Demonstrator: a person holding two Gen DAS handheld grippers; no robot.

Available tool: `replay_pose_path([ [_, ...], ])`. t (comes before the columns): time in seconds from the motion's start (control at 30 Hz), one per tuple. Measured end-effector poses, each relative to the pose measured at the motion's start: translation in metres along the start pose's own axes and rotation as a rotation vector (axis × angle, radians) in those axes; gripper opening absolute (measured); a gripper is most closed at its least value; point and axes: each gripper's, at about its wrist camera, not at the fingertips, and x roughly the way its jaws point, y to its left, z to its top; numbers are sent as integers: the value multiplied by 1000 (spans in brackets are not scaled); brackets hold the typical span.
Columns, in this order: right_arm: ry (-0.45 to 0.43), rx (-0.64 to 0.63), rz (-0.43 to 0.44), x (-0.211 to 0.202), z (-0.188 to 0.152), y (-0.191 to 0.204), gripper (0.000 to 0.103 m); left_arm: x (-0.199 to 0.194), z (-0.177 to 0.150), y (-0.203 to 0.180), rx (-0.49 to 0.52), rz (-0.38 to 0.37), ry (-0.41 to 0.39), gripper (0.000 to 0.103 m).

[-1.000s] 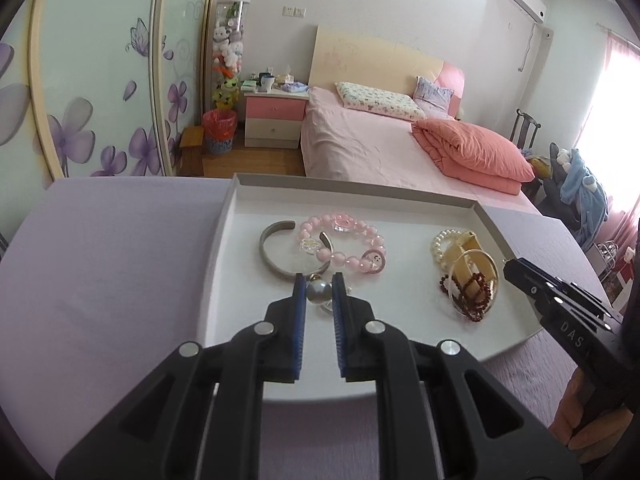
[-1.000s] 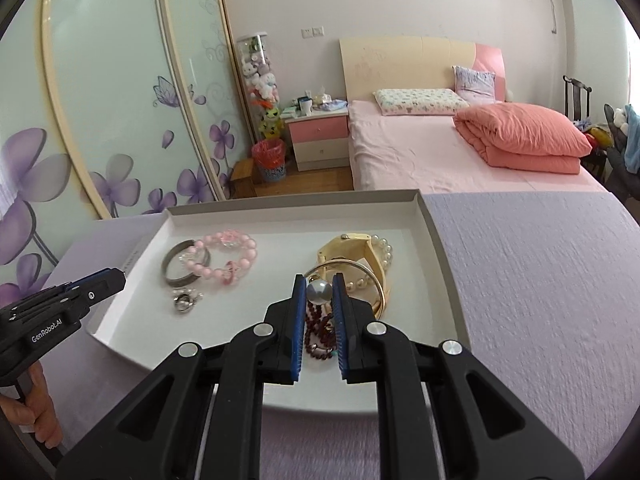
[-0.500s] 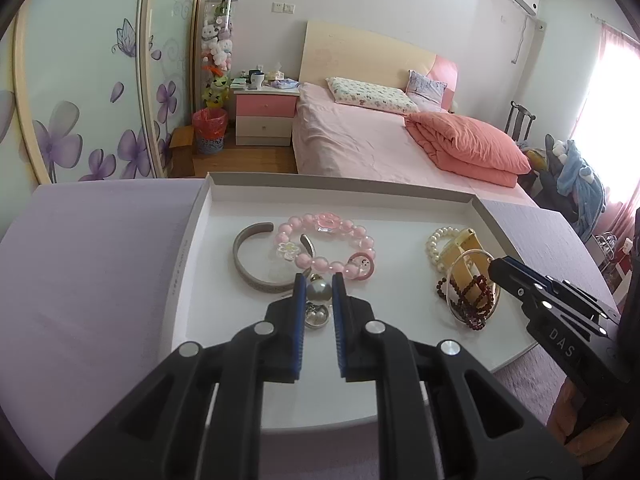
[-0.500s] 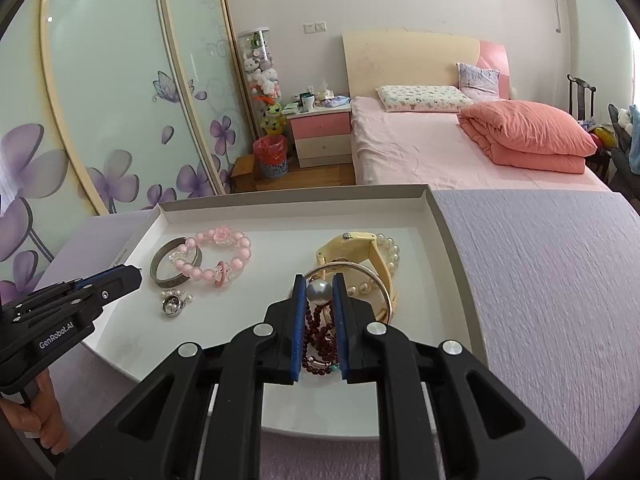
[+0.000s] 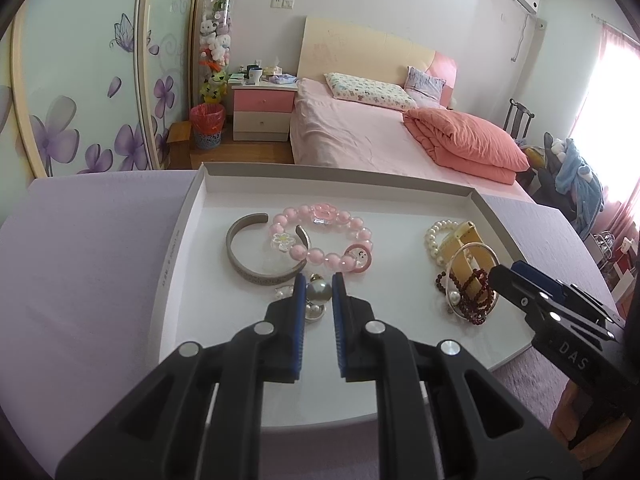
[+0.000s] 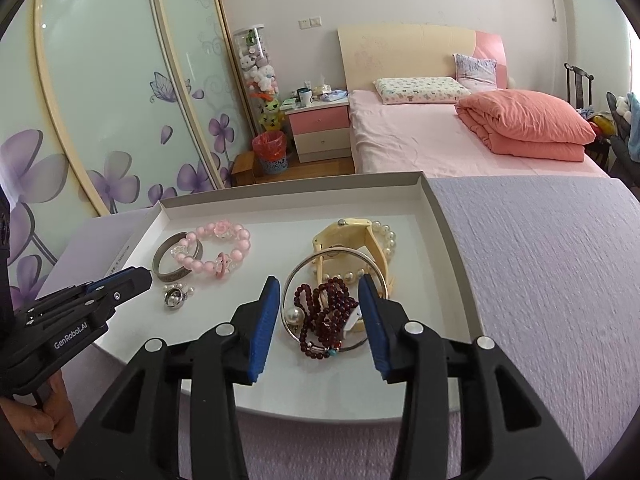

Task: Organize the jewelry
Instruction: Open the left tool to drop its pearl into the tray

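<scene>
A white tray (image 5: 188, 216) holds the jewelry: a grey cuff bangle (image 5: 256, 268), a pink bead bracelet (image 5: 324, 240), a cream watch (image 5: 466, 248) with a white pearl bracelet (image 5: 434, 236), a thin silver bangle (image 6: 332, 300) and dark red beads (image 6: 326, 316). My left gripper (image 5: 318, 290) is shut on a large pearl (image 5: 319, 291), just above a small pearl brooch (image 5: 312, 312) on the tray. My right gripper (image 6: 318, 308) is open and empty over the red beads. A loose pearl (image 6: 295, 315) lies on the tray next to the beads.
The tray sits on a lilac tablecloth (image 6: 540, 280). Behind the table are a pink bed (image 5: 380, 136), a nightstand (image 5: 262, 110), a red bin (image 5: 207, 126) and flowered wardrobe doors (image 6: 100, 100).
My right gripper has opened and let go of a pearl, which now lies next to the red beads. My left gripper keeps its pearl and has drifted slightly over the tray.
</scene>
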Motion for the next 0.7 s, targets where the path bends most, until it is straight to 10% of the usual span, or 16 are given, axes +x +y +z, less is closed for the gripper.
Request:
replay_pose_path([
  [0.1,-12,1,0,-5,-1,-2,63,1,0,1,-2,-6,3,13],
  [0.63,-36,-5,-33,-13,-5,-8,65,15,2,-8,3,-33,19,14],
  [0.7,-33,-6,-31,-13,-5,-8,65,15,3,-9,1,-32,15,33],
])
